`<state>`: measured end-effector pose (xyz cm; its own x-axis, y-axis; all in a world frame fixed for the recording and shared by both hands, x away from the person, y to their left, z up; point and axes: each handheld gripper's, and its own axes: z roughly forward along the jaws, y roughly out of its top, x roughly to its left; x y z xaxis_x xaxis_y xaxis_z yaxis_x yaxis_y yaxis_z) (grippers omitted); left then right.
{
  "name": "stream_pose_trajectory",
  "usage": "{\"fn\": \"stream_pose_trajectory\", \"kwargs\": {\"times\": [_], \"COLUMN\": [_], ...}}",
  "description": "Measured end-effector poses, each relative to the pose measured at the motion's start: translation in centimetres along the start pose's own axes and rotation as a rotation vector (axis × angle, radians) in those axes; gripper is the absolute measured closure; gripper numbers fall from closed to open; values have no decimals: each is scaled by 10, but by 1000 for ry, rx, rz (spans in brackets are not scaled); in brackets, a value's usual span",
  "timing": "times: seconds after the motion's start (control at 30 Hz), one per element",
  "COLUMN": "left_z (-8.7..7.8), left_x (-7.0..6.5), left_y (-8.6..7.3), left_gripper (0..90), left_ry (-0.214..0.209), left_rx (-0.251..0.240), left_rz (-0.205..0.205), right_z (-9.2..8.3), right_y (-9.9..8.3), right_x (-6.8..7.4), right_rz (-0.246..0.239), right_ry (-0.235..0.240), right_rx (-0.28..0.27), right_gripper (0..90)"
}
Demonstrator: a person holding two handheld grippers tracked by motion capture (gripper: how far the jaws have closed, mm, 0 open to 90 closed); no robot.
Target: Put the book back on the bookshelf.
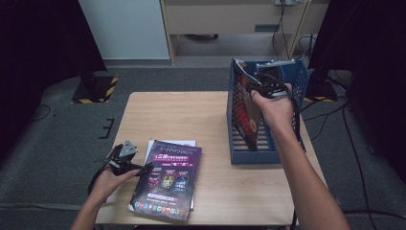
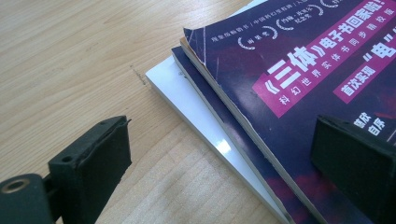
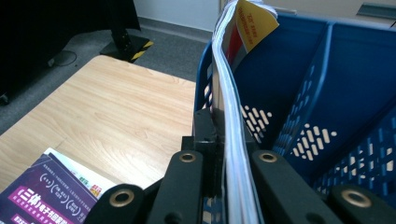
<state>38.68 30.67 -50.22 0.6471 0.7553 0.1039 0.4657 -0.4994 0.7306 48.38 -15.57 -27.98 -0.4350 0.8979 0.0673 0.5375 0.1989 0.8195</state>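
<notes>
Right gripper is clamped on a magazine, jaws pinching its edge; in the right gripper view the page block runs straight up between them. The magazine stands upright in the left compartment of the blue file rack, leaning on the left wall, lower edge down near the rack floor as far as I can tell. I read that as mid-insert: magazine in the slot but not yet let go. Left gripper is open, jaws spread at the left edge of the stack lying flat on the table. In the left gripper view one jaw sits over bare wood, the other over the purple top cover, nothing pinched. Stack shows at least three items: purple one on top, another dark one under it, a white one at the bottom. So one filed or nearly, the pile left. Other rack compartments look empty from here.
</notes>
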Motion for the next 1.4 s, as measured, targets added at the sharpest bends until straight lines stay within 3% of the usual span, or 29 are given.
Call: {"fn": "stream_pose_trajectory", "kwargs": {"times": [0.3, 0.6, 1.4], "left_z": [0, -1, -1], "left_x": [0, -1, 0], "left_y": [0, 1, 1], "left_gripper": [48, 50, 51], "left_ry": [0, 0, -4], "left_rx": [1, -1, 1], "left_rz": [4, 6, 8], "right_z": [7, 5, 1], "right_y": [-9, -15, -13], "right_x": [5, 3, 2], "right_rz": [-7, -16, -16], "right_ry": [0, 1, 46], "right_rx": [32, 105, 161], "right_gripper": [852, 839, 759]}}
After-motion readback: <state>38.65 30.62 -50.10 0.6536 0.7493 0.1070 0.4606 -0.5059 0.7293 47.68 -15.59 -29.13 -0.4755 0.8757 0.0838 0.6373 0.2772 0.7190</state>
